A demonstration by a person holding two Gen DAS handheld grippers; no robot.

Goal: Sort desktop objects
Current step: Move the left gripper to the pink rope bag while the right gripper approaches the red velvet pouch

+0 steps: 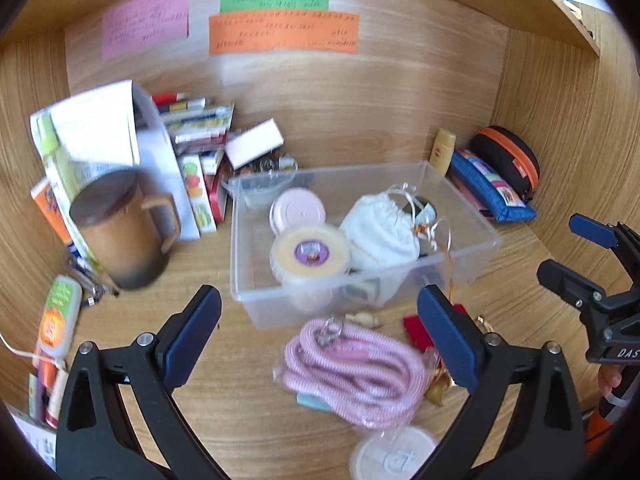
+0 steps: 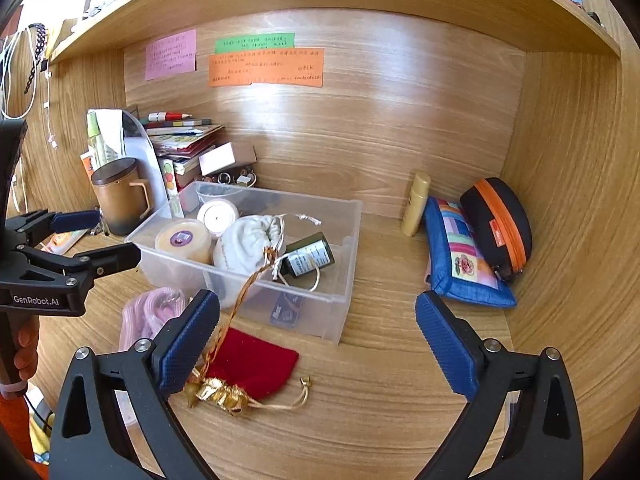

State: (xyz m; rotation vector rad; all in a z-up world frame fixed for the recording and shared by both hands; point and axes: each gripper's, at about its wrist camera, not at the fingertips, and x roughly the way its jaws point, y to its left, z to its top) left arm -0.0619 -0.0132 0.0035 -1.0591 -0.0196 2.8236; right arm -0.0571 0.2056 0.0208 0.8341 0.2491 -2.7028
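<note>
Already the clear bin on the desk holds a yellow-lidded tub, a white pouch and a small dark bottle. Left out (both just in front of the bin) are the pink coiled cord and the red velvet pouch. Both the left gripper and right gripper hover with jaws spread wide, holding nothing.

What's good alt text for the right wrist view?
The open right claw hangs over a wooden desk above a red velvet pouch with gold cord, in front of a clear plastic bin holding a white drawstring bag, jars and a dark bottle. The left claw, also open, enters from the left.
</note>
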